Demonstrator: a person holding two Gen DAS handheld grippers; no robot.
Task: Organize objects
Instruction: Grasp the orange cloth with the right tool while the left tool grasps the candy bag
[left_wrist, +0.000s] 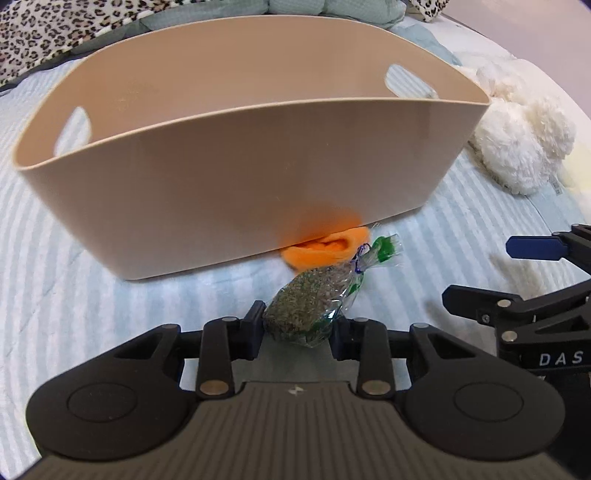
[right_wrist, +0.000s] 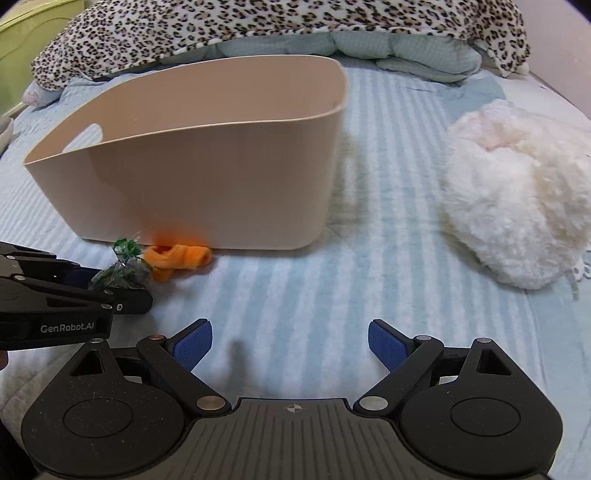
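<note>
A clear packet of green dried herbs (left_wrist: 299, 314) with a green twisted top lies on the striped bedcover in front of a beige bin (left_wrist: 240, 166). My left gripper (left_wrist: 299, 325) is shut on the packet, one pad pressing on each side. In the right wrist view the packet (right_wrist: 122, 275) sits at the tip of the left gripper (right_wrist: 110, 291). An orange cloth (left_wrist: 325, 247) lies against the foot of the bin, just beyond the packet. My right gripper (right_wrist: 290, 347) stands open over bare bedcover with nothing between its blue pads (right_wrist: 194, 347).
A white fluffy plush toy (right_wrist: 517, 192) lies right of the bin (right_wrist: 207, 177). A leopard-print blanket (right_wrist: 258, 29) and pale green pillows are piled behind it. Inside the bin only bare walls show; its floor is hidden. The orange cloth (right_wrist: 177, 258) touches its front wall.
</note>
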